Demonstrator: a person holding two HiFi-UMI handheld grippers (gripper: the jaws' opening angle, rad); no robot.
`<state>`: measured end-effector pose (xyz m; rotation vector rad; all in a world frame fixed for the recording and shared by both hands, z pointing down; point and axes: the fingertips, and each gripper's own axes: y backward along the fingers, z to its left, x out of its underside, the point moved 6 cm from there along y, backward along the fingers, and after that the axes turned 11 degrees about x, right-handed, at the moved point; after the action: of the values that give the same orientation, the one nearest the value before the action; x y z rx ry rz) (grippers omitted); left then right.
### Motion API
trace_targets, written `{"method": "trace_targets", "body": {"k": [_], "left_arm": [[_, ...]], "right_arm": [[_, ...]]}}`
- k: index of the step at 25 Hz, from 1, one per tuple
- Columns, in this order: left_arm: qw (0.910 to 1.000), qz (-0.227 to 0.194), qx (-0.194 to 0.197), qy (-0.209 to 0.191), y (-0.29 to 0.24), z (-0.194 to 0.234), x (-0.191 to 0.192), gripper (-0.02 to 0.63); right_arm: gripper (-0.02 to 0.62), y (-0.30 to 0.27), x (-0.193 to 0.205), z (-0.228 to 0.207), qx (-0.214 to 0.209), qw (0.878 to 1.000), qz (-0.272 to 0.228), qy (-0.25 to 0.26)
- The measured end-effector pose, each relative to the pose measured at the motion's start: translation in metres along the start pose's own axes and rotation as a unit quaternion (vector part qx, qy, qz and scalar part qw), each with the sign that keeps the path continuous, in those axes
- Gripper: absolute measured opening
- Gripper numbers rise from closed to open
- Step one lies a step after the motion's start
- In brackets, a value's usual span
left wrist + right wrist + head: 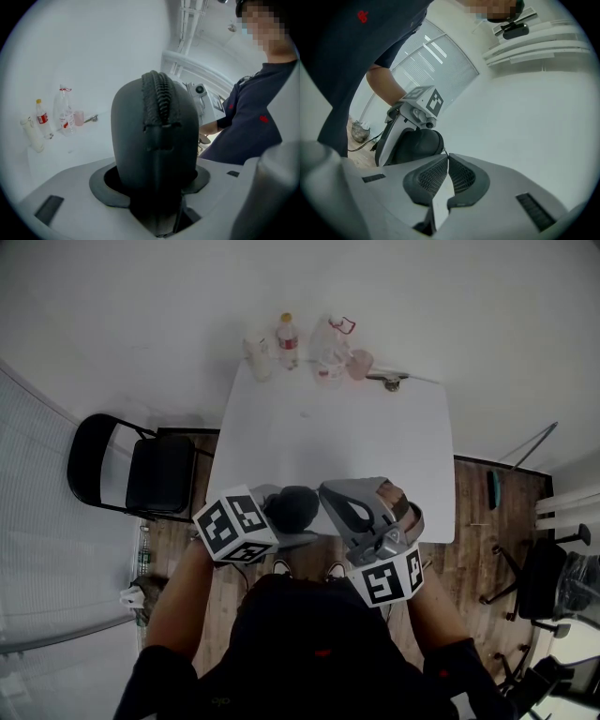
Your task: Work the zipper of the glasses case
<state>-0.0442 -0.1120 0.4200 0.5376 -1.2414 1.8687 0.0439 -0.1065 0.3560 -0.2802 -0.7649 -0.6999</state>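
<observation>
The black oval glasses case (pixel 296 506) hangs in the air over the near edge of the white table (pixel 356 437). My left gripper (pixel 291 518) is shut on its lower end. In the left gripper view the case (pixel 154 136) stands upright between the pads, its zipper (pixel 157 96) running over the top towards the camera. My right gripper (pixel 324 489) is shut, with its tips against the case's right side. In the right gripper view the right gripper (pixel 446 157) pinches a thin dark tab, seemingly the zipper pull (pixel 446 151), at the case (pixel 417 145).
Along the table's far edge stand a red-labelled bottle (pixel 288 338), a clear bottle (pixel 330 351), a pink cup (pixel 360 363) and a white cup (pixel 257 357). A black folding chair (pixel 155 470) is on the left, and an office chair (pixel 544 577) on the right.
</observation>
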Motion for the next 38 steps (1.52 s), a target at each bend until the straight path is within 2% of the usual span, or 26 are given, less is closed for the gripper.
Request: {"method": "trace_targets", "body": {"k": [11,15,21,25,38], "left_arm": [[0.9941,0.101,-0.035,-0.018,-0.006,0.009,0.014,0.264],[0.9871,0.148,-0.055,-0.029,-0.01,0.013,0.024,0.264],[0.9788,0.194,-0.054,-0.038,-0.014,0.013,0.031,0.264],[0.9734,0.217,-0.06,-0.042,-0.016,0.016,0.035,0.264],[0.9522,0.29,-0.084,-0.048,-0.027,0.026,0.055,0.264]], "right_arm": [[0.018,0.001,0.006,0.011,-0.027,0.999,0.012,0.034],[0.018,0.003,0.007,0.019,-0.04,0.997,0.011,0.066],[0.018,0.004,0.004,0.025,-0.061,0.995,0.003,0.083],[0.018,0.003,0.004,0.028,-0.072,0.994,0.002,0.088],[0.02,-0.002,0.009,0.05,-0.121,0.981,0.015,0.15]]}}
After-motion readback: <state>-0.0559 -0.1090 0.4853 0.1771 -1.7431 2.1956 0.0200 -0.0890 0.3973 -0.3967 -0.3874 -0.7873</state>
